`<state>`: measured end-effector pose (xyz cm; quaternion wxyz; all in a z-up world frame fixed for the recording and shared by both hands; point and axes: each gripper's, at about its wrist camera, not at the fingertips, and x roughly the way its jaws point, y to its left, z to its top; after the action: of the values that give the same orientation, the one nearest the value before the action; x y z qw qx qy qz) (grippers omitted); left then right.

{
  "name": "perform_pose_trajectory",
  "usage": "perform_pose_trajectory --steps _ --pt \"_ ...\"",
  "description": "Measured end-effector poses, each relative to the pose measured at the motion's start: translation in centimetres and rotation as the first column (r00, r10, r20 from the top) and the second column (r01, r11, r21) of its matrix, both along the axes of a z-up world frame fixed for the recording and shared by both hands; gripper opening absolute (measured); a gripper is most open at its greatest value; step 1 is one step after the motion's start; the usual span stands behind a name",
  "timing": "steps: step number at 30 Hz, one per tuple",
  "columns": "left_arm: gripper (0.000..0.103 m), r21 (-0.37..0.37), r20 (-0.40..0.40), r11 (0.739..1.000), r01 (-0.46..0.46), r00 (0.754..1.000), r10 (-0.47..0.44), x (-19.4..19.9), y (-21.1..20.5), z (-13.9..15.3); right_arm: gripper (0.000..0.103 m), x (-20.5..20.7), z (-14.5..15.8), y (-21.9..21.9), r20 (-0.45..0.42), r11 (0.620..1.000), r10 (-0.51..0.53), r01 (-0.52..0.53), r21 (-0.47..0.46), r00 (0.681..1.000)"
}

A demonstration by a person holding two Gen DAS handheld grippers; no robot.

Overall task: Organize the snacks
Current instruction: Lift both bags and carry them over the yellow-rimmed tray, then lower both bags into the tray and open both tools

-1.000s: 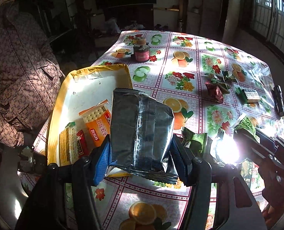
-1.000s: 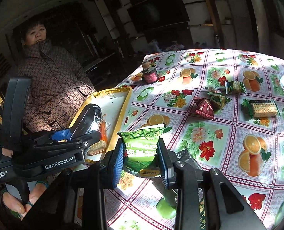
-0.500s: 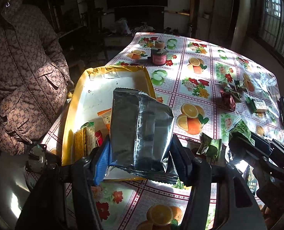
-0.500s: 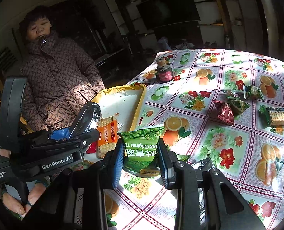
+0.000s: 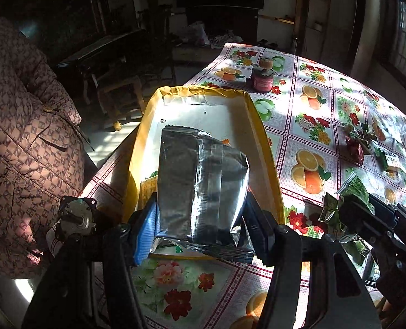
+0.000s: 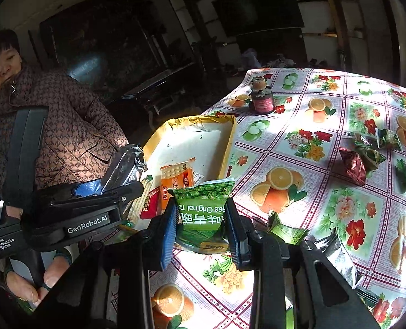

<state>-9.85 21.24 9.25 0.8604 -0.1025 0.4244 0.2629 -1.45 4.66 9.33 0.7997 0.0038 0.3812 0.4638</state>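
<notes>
Left gripper [image 5: 200, 219] clamping a crinkled silver foil pouch [image 5: 203, 183] and right gripper [image 6: 200, 230] pinching a green pea-snack packet [image 6: 203, 208] near the yellow-rimmed white tray [image 6: 229, 148]; either slick bag could slip out short of it.

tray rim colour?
Yellow; the tray is white inside. Clearest in the left wrist view.

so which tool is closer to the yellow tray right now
Left. The left tool, shut on the silver packet, is over the yellow tray's near end. The right tool, gripping the green snack bag, is beside the tray over the tablecloth.
</notes>
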Motion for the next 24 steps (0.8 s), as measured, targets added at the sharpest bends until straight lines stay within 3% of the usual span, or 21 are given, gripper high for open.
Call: perform_pose_trajectory --steps 9,24 --pt "0.06 -0.02 -0.013 0.997 -0.069 0.998 0.069 -0.8 3.3 -0.8 0.032 0.0 -0.4 3.6 -0.013 0.998 0.063 -0.063 0.0 0.998" --pt "0.06 -0.059 -0.063 0.996 -0.068 0.996 0.064 0.9 4.7 -3.1 0.032 2.5 -3.0 9.2 -0.067 0.993 0.107 -0.109 -0.035 0.992"
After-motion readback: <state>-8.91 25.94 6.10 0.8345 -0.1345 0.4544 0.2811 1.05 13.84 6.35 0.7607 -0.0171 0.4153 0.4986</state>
